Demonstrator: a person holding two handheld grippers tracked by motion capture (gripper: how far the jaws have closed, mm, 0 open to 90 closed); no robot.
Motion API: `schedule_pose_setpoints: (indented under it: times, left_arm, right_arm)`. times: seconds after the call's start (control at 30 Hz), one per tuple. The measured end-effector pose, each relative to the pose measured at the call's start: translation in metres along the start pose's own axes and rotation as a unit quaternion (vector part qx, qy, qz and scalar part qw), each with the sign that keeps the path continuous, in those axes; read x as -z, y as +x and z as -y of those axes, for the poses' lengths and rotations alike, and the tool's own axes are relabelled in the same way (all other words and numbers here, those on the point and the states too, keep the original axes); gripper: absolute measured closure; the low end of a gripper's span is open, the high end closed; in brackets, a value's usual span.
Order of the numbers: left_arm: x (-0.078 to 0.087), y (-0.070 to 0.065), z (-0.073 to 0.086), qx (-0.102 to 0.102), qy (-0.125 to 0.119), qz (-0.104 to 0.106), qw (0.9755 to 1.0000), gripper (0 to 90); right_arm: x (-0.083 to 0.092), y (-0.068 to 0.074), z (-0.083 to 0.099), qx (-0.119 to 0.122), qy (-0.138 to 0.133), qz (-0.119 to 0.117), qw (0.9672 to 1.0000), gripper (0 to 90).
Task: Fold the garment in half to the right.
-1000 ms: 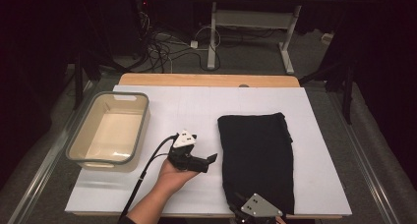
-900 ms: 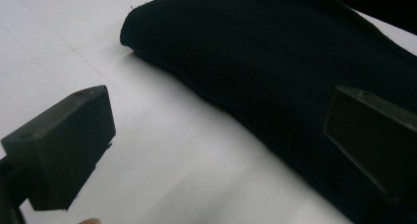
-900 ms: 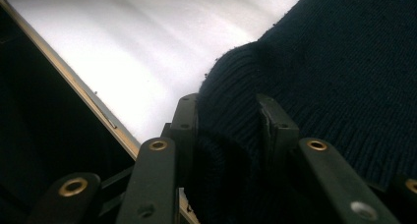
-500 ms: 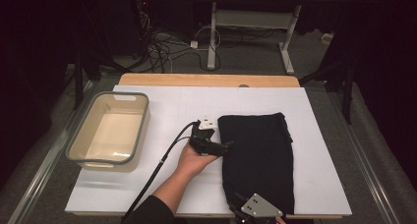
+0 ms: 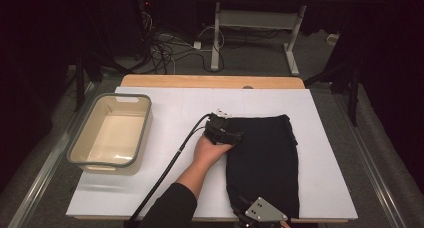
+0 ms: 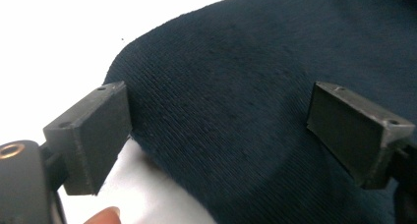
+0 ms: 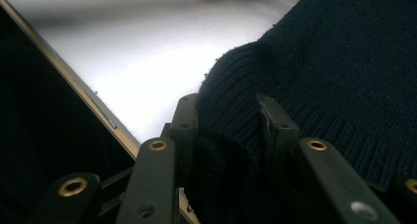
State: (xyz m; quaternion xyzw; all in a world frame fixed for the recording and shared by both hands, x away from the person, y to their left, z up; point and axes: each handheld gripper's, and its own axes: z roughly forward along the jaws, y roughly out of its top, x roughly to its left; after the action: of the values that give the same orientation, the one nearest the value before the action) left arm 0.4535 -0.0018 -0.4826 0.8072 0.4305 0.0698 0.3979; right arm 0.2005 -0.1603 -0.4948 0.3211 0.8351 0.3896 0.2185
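Note:
A dark navy knit garment (image 5: 265, 163) lies folded on the right half of the white table top (image 5: 170, 188). My left gripper (image 5: 237, 136) lies at the garment's far left corner, pointing right. In the left gripper view the cloth (image 6: 246, 62) runs between its wide-apart jaws, and the pads (image 6: 93, 130) do not press on it. The jaws have just been closing a little, and the left gripper (image 6: 221, 101) is still open. At the table's near edge my right gripper (image 5: 253, 205) is shut on the ribbed hem (image 7: 231, 86), bunched between its fingers (image 7: 275, 121).
A shallow beige bin with a grey rim (image 5: 142, 133) stands on the table's left side, with nothing in it. The table's near edge (image 7: 74, 86) runs close beside my right gripper. Desk legs and cables lie on the floor beyond.
My left hand has moved right and away from me, from the middle of the table to the garment's far left corner. The right gripper has kept still.

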Motion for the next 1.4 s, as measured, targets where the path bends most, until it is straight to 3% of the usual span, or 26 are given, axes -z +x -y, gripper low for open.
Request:
schedule_pose_setpoints:
  times: [0.13, 0.27, 0.37, 0.5, 0.63, 0.83, 1.03, 1.3, 1.4]
  left_arm:
    - [-0.006, 0.004, -0.001, 0.023, 0.016, -0.011, 0.9995, 15.3]
    - [-0.006, 0.0, -0.001, 0.02, 0.014, -0.036, 0.9991, 25.7]
    - [-0.005, 0.0, -0.001, 0.022, 0.012, -0.033, 0.9991, 38.2]
    - [-0.004, 0.0, -0.001, 0.029, 0.011, -0.013, 0.9994, 56.5]
    - [-0.003, -0.005, 0.0, 0.009, -0.004, -0.018, 0.9998, 66.8]
    - [0.001, -0.003, 0.001, 0.006, -0.019, -0.023, 0.9995, 70.8]
    - [0.013, 0.009, 0.002, 0.012, -0.031, -0.036, 0.9988, 71.4]
    - [0.031, 0.035, 0.009, 0.023, -0.047, -0.061, 0.9968, 72.4]
    - [0.042, 0.051, 0.012, 0.026, -0.048, -0.076, 0.9956, 73.1]
  right_arm:
    - [0.0, 0.0, 0.0, 0.0, 0.0, -0.001, 1.0, 66.5]
    - [0.0, 0.0, 0.0, 0.0, -0.001, -0.001, 1.0, 66.5]
    - [0.0, 0.001, 0.001, 0.0, -0.002, 0.001, 1.0, 66.5]
    - [0.0, 0.001, 0.001, 0.005, -0.004, 0.002, 1.0, 66.5]
    - [0.0, 0.001, 0.0, 0.007, -0.003, 0.0, 1.0, 66.5]
    - [0.0, 0.003, -0.002, 0.007, -0.004, -0.006, 1.0, 67.1]
    - [-0.007, 0.009, -0.01, 0.013, -0.007, -0.011, 0.9998, 67.2]
    - [-0.027, 0.022, -0.027, 0.022, -0.008, -0.026, 0.9994, 67.2]
    - [-0.039, 0.03, -0.039, 0.025, -0.011, -0.036, 0.999, 67.2]
